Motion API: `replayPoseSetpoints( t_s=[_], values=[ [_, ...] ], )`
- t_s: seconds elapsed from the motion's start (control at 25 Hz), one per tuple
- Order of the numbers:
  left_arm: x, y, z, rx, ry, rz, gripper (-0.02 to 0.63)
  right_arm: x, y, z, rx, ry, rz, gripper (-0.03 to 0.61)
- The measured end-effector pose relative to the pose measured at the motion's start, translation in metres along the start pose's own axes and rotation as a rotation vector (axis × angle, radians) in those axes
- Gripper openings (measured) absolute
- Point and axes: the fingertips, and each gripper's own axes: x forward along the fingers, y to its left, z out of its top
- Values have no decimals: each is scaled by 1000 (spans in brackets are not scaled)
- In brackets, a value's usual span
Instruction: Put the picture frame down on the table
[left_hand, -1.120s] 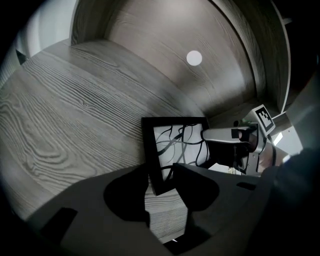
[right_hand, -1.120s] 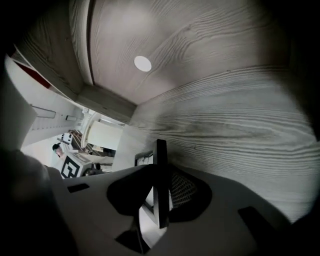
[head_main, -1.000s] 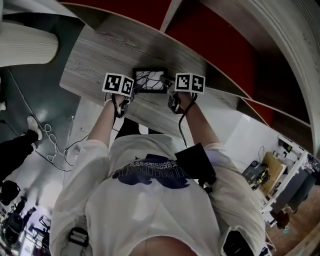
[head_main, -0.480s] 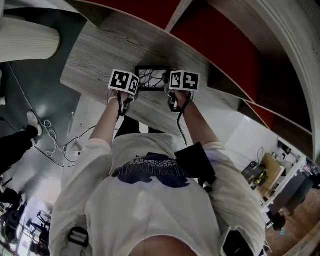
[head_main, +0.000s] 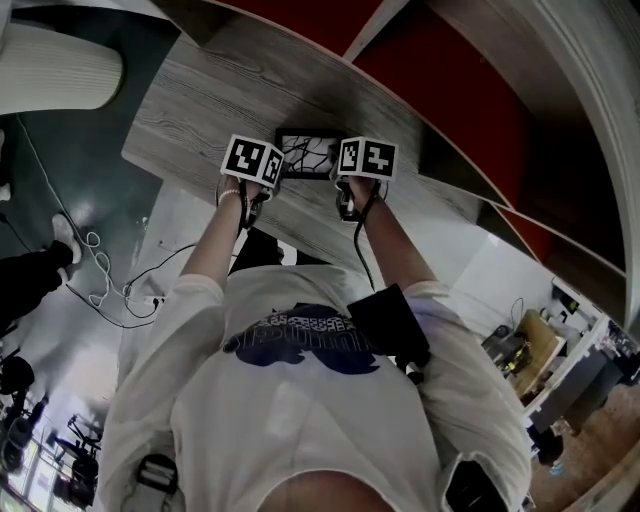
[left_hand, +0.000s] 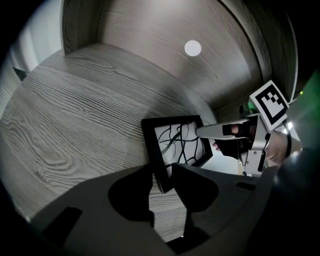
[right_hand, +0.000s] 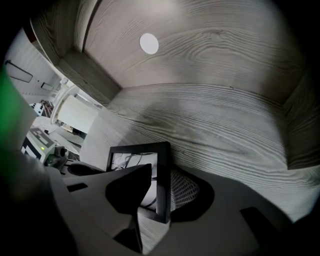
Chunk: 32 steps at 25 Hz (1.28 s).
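The picture frame (head_main: 306, 152), half hidden, is straddled unpressed by wide jaws: left gripper (left_hand: 162, 172) just closing, right gripper (right_hand: 161, 175) just opening.

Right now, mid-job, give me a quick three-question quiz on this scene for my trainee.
1. True or false: the picture frame has a white border.
2. What stands between the jaws of the left gripper? A) a corner of the frame B) a cable C) nothing
3. Which edge of the frame does the right gripper straddle, as the head view shows it?

Key: 1 false, the border is black. 2 A. 3 its right edge.
Note: the left gripper's jaws have just been closing a little and the right gripper's jaws opening, each with the frame between them.
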Motion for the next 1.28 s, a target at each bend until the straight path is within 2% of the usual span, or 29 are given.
replayPoseSetpoints(
  t_s=[0.2, 0.44, 1.0, 1.28],
  values=[
    [1, 0, 0, -2, -7, 2, 126, 2, 0, 0, -26, 30, -89, 118],
    [-2, 0, 1, -8, -19, 0, 126, 2, 0, 1, -11, 60, -135, 124],
    [-5, 0, 0, -18, -34, -30, 126, -6, -4, -1, 19, 42, -145, 137],
    [-6, 3, 1, -9, -53, -55, 126, -21, -18, 2, 92, -41, -114, 138]
  ],
)
